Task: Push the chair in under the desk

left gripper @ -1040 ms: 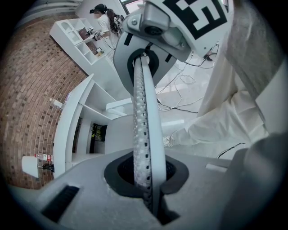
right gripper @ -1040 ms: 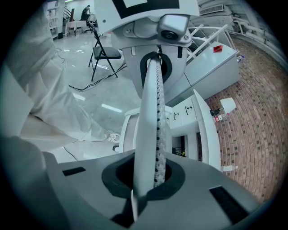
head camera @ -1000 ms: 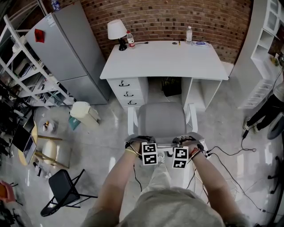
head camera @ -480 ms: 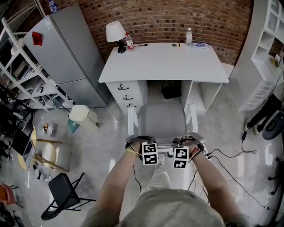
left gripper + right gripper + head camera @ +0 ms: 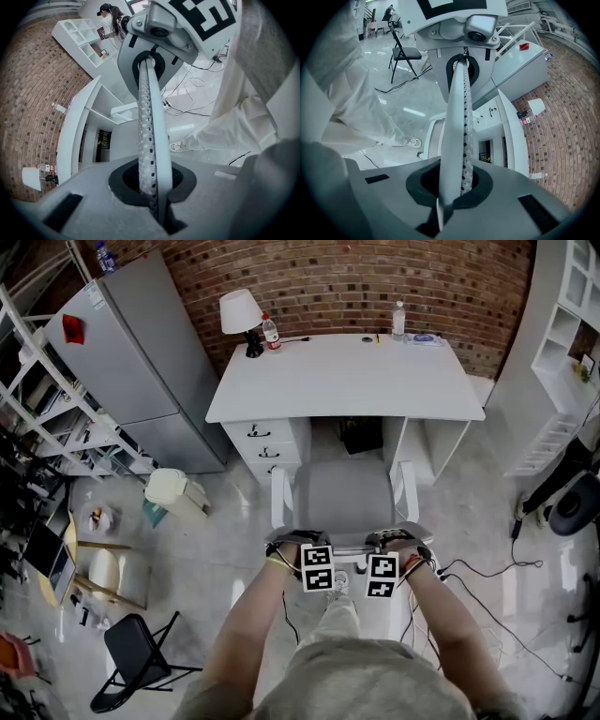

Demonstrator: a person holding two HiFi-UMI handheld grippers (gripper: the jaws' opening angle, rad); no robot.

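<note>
— Checking: left tongs [image 5: 150, 140] and right tongs [image 5: 458, 140] clenched, empty, behind the chair [image 5: 342, 495]; it sits before the desk [image 5: 347, 371], not yet under.
— Risk: a skewed push could drive 1 armrest [image 5: 278, 498] into the drawers [image 5: 267, 442].

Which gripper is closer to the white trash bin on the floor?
Left. The left gripper grips the chair back at the end toward the trash bin; the right gripper grips its far end.

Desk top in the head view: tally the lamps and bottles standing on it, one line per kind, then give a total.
Lamps: 1, the white-shaded table lamp
Bottles: 2, the red-labelled bottle and the clear bottle
Total on the desk: 3
</note>
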